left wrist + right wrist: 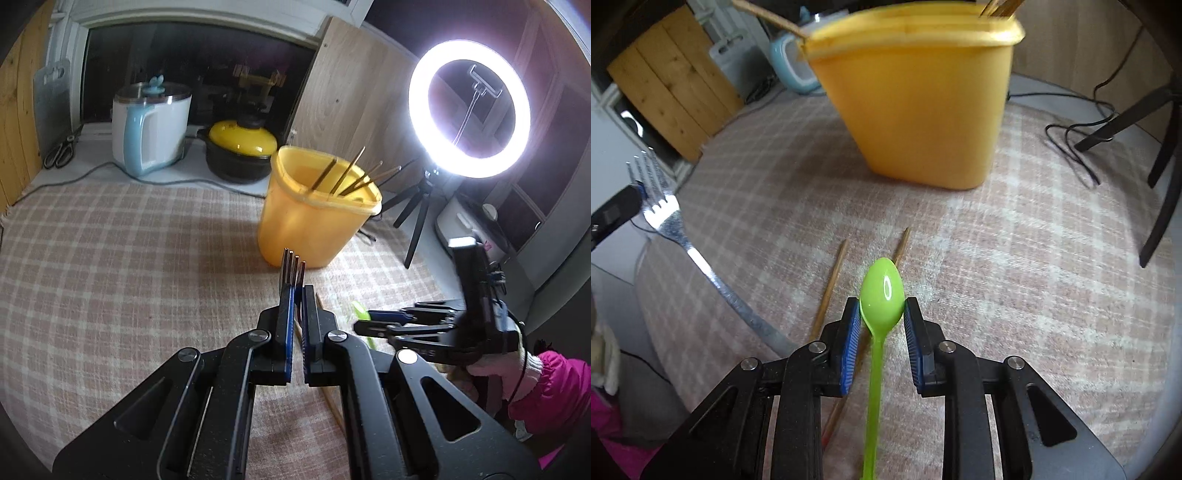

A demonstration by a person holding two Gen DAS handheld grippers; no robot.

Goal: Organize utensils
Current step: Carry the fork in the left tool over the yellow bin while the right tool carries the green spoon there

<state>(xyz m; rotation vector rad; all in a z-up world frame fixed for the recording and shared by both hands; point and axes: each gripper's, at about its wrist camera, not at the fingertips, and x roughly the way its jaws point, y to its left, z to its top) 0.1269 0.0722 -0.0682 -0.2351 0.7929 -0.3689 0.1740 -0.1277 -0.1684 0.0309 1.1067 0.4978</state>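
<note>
Yellow plastic container (314, 218) stands upright on the checked pink-and-cream cloth (110, 277), at 12 o'clock from the left gripper (298, 295); in the right wrist view the same tub fills 12 o'clock. We count several thin gold-coloured utensil handles (351, 175) leaning inside it; their lower ends are hidden by the wall, so we cannot name them.

Left gripper: jaws clenched on a metal fork (293, 271), its four tines jutting past the pads. In the right wrist view the fork's handle runs down toward 7 o'clock and fades into blur.

Right gripper (881, 314): jaws part-way apart, the blue pads flanking the bowl of a green plastic spoon (881, 295). We cannot tell whether the pads press on it. Its handle runs toward 6 o'clock and is cut off at the frame's lower edge.

Two wooden chopsticks (833, 273) lie on the cloth at 11 o'clock from the spoon, partly hidden beneath the gripper.

Background, left wrist view: white-and-blue electric kettle (151, 129) at 10 o'clock, black pot with yellow lid (240, 147) at 11 o'clock, lit ring light (469, 110) on a tripod at 2 o'clock, scissors (61, 149) at 9 o'clock.

Writing: embossed letters on the right gripper's body at 4 o'clock, too small to read. No brands are legible elsewhere.
</note>
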